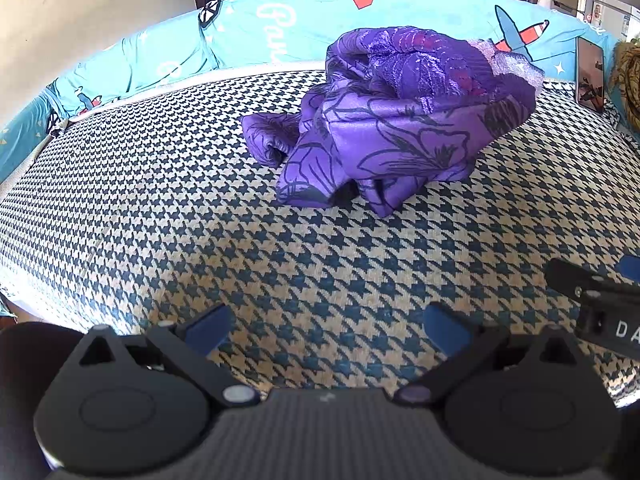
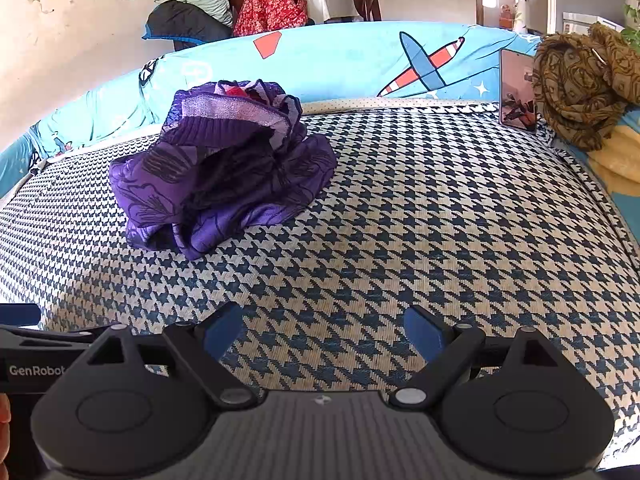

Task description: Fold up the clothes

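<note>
A crumpled purple garment with a dark flower print (image 1: 396,116) lies in a heap on the houndstooth-patterned bed cover (image 1: 200,208). In the right wrist view the same purple garment (image 2: 224,168) sits left of centre on the houndstooth cover (image 2: 420,208). My left gripper (image 1: 326,328) is open near the front of the bed, well short of the garment, nothing between its blue pads. My right gripper (image 2: 324,334) is also open and empty, some way in front of the heap. Each gripper's side shows in the other's view, at the frame edge.
A light blue cushion with airplane prints (image 2: 360,60) runs along the far edge of the bed. A phone (image 2: 517,90) leans upright at the back right next to a brown patterned cloth heap (image 2: 580,80). Piled clothes and furniture stand behind the bed.
</note>
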